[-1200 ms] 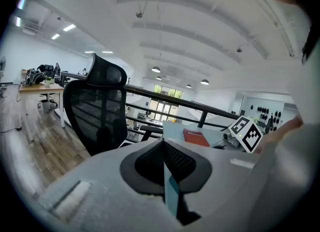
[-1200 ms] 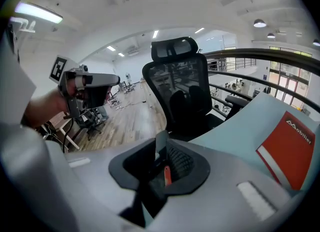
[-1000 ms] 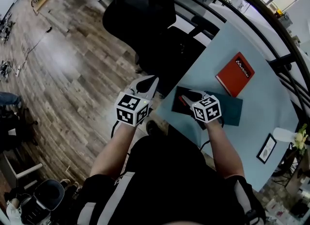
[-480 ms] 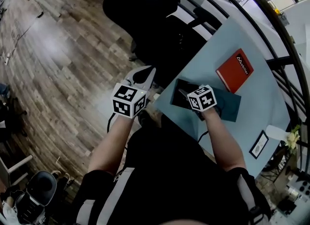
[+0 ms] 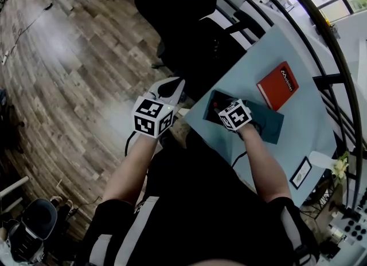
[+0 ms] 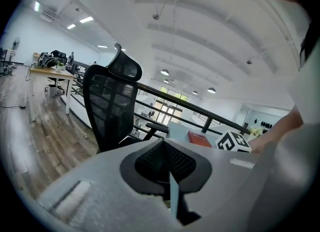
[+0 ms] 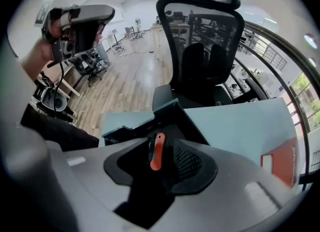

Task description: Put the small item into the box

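The right gripper (image 7: 160, 168) has just been opening its jaws. They stand wide apart, pads off the red item (image 7: 158, 151) between them, which looks to lie inside the black box (image 7: 135, 122) near the counter's (image 7: 235, 126) corner. I'd judge it delivered. Nothing else shows in the box. The left gripper (image 6: 170, 176), jaws together and empty, hangs beside the counter.

two claws: the left claw (image 5: 175, 86) and the right claw (image 7: 159, 172). two marker cubes (image 5: 153, 117), one to each claw. one table (image 5: 309, 121). one dark box (image 5: 270, 122). one small red item (image 7: 157, 152). one red book (image 5: 278, 85). one picture frame (image 5: 300, 172). one black office chair (image 5: 178, 7).
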Motion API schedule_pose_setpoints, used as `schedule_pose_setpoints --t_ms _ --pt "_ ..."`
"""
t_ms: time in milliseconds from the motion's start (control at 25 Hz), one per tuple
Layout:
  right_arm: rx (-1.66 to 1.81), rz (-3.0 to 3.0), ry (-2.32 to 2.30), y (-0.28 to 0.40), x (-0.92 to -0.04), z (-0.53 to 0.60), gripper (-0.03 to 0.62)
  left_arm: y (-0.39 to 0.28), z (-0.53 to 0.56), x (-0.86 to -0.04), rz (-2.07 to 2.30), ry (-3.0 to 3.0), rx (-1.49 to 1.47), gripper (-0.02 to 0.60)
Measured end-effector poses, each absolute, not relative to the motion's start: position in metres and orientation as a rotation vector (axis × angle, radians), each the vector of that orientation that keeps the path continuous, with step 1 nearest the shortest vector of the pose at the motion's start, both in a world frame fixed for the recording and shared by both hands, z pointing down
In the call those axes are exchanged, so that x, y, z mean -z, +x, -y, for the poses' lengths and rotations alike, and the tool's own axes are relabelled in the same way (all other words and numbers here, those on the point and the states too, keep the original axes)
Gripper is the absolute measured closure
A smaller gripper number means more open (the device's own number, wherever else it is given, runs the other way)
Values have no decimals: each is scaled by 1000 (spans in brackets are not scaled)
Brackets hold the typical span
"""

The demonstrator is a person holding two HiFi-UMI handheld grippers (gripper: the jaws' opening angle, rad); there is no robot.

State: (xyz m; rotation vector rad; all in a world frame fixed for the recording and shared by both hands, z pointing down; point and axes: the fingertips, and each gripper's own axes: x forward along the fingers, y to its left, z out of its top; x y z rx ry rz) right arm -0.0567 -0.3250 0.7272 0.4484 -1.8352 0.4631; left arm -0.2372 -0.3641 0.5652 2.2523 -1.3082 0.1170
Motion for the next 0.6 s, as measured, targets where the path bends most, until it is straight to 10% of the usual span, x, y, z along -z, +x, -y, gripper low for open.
schedule_pose_setpoints --t_ms 600 --pt "-368 1648 276 -47 -744 317 465 -230 346 -564 1300 2257 -120 574"
